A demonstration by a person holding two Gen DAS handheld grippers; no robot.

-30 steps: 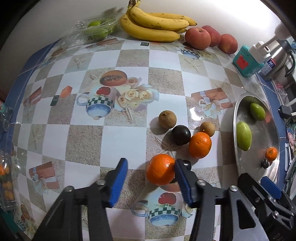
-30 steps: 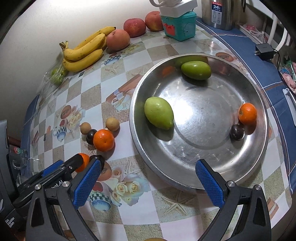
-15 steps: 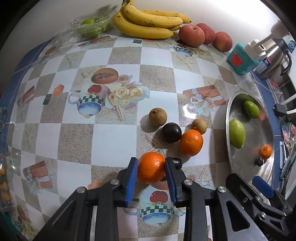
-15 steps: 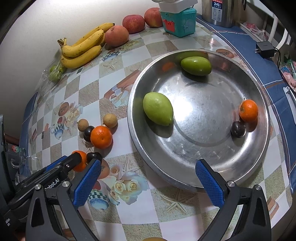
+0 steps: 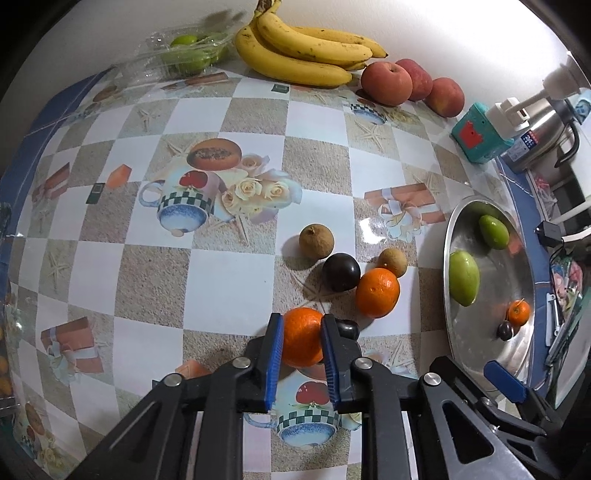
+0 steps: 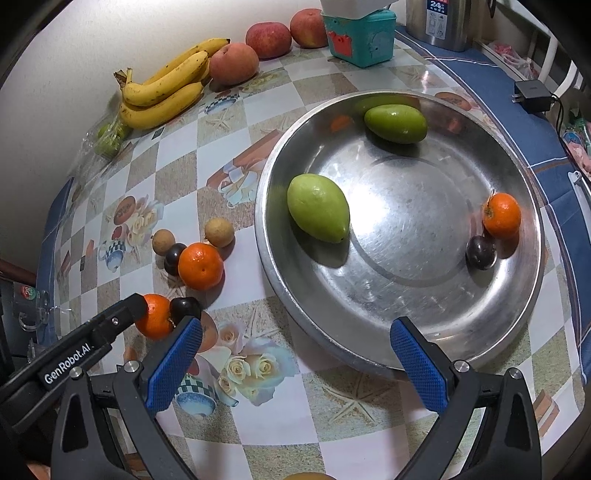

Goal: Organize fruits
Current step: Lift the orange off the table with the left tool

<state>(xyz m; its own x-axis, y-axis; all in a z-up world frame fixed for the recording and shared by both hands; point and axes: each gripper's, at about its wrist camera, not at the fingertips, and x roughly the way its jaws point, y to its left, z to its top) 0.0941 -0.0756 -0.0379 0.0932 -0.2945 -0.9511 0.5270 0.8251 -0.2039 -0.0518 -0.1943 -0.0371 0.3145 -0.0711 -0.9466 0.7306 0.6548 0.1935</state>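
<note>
My left gripper [image 5: 302,341] is shut on an orange [image 5: 301,341], low on the patterned table; it also shows in the right wrist view [image 6: 155,316]. A small dark plum [image 5: 347,329] touches its right side. Beyond lie a second orange [image 5: 377,292], a dark plum [image 5: 341,271] and two brown longans [image 5: 316,241]. A steel bowl [image 6: 436,332] holds two green mangoes [image 6: 317,207], a small orange [image 6: 501,215] and a plum [image 6: 480,252]. My right gripper [image 6: 295,350] is open and empty over the bowl's near rim.
Bananas [image 5: 299,51], three apples [image 5: 386,83] and a clear pack of limes [image 5: 184,55] line the back wall. A teal box [image 6: 358,37] and a steel kettle [image 6: 443,22] stand behind the bowl. A charger [image 6: 532,92] lies to its right.
My left gripper has closed on the orange, from wide open a second ago. The right gripper has stayed open and shifted slightly.
</note>
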